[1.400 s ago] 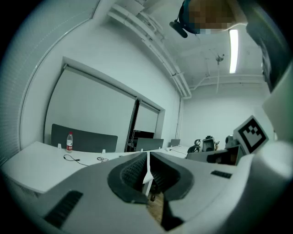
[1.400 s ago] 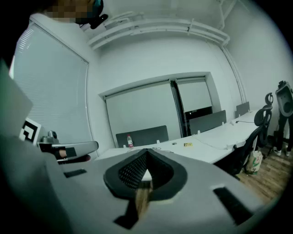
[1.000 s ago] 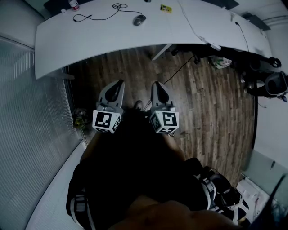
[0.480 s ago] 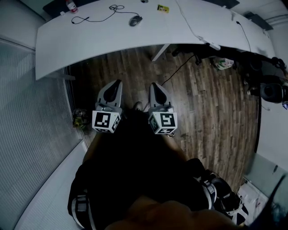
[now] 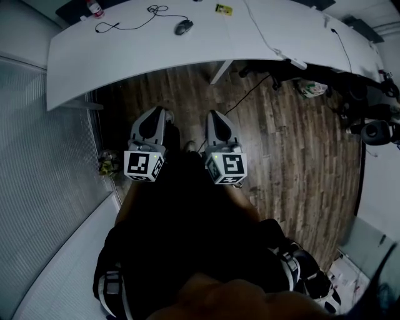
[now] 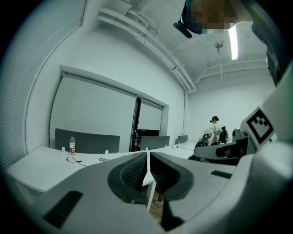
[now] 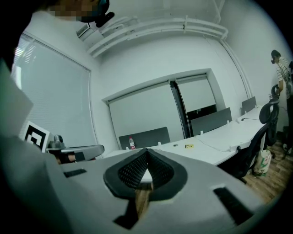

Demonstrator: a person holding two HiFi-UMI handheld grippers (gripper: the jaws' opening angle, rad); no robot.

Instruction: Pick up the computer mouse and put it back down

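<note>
The dark computer mouse [image 5: 183,26] lies on the white table [image 5: 125,56] at the far top of the head view. Both grippers are held over the wooden floor, well short of the table and side by side. My left gripper [image 5: 160,110] points at the table with its jaws shut on nothing [image 6: 147,157]. My right gripper [image 5: 213,115] is likewise shut and holds nothing [image 7: 146,153]. I cannot make out the mouse in either gripper view.
A black cable [image 5: 134,19], a bottle [image 5: 94,7] and a yellow card [image 5: 223,9] share the table. A table leg [image 5: 220,72] stands beneath it, and chairs and bags [image 5: 369,119] crowd the right. A glass wall [image 5: 37,162] runs along the left. A person [image 6: 214,130] stands far off.
Both grippers have moved a little forward toward the table, still shut. The table and mouse have slid slightly left in the head view.
</note>
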